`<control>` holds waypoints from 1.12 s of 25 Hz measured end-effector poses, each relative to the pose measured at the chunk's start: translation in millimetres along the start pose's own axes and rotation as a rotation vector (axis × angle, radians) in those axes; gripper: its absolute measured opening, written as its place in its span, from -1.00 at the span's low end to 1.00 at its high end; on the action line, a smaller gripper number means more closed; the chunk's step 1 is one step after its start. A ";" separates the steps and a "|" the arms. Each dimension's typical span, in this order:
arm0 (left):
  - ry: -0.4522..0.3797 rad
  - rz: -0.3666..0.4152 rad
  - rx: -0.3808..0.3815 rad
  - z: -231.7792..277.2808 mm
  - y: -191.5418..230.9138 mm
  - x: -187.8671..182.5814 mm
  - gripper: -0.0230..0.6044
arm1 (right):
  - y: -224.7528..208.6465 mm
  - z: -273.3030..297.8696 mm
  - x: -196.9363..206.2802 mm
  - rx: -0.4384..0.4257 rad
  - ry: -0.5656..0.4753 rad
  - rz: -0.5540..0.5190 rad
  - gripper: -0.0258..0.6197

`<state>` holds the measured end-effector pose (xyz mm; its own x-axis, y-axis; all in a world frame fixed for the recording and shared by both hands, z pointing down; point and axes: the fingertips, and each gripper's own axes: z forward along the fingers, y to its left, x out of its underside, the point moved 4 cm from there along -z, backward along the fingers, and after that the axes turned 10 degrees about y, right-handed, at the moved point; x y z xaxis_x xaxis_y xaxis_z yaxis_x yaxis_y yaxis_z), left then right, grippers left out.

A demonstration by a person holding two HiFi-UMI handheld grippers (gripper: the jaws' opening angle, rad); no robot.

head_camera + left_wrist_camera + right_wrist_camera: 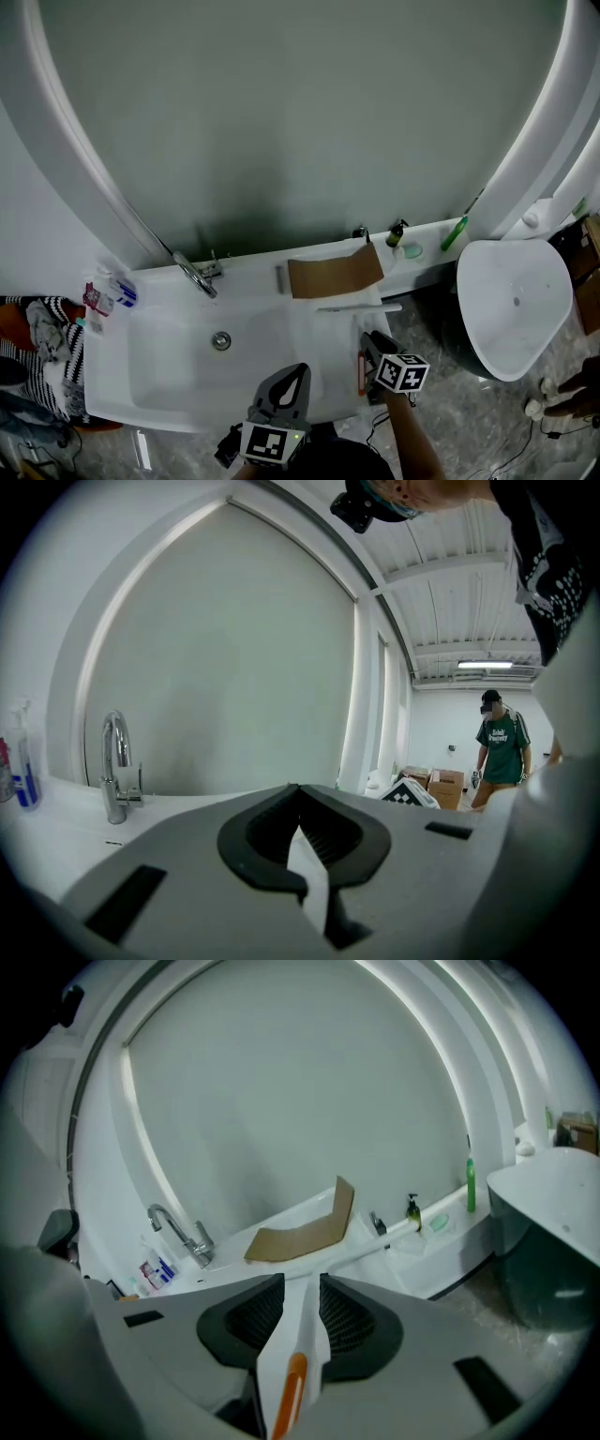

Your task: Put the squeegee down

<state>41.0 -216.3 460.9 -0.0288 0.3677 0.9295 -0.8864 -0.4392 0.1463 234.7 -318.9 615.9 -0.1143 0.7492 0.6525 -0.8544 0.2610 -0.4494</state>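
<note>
White squeegee [302, 1327] sits clamped in right gripper [302, 1283] at sink's [169, 380] near right; left gripper [298, 794] closed, empty.

— What is carried by the white sink counter [328, 342]?
— A faucet [195, 274] is mounted at the back. A bent cardboard piece [335, 273] is laid beside the basin, small bottles [108, 295] at the left end, a dark pump bottle [397, 233] and a green bottle [455, 232] on the right ledge.

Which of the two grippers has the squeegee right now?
The right gripper: its jaws clamp the squeegee, white-handled with an orange stripe. The left gripper is shut with nothing between its jaws.
</note>
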 end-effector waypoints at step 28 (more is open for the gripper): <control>-0.182 0.042 0.129 -73.0 -25.4 -45.5 -0.91 | 221.7 -182.0 -12.9 0.025 -0.469 -0.464 -0.85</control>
<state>31.2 -162.1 390.2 0.0299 0.1977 0.9798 -0.8194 -0.5566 0.1373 139.0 -159.9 396.8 0.0647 0.2164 0.9742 -0.8792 0.4742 -0.0470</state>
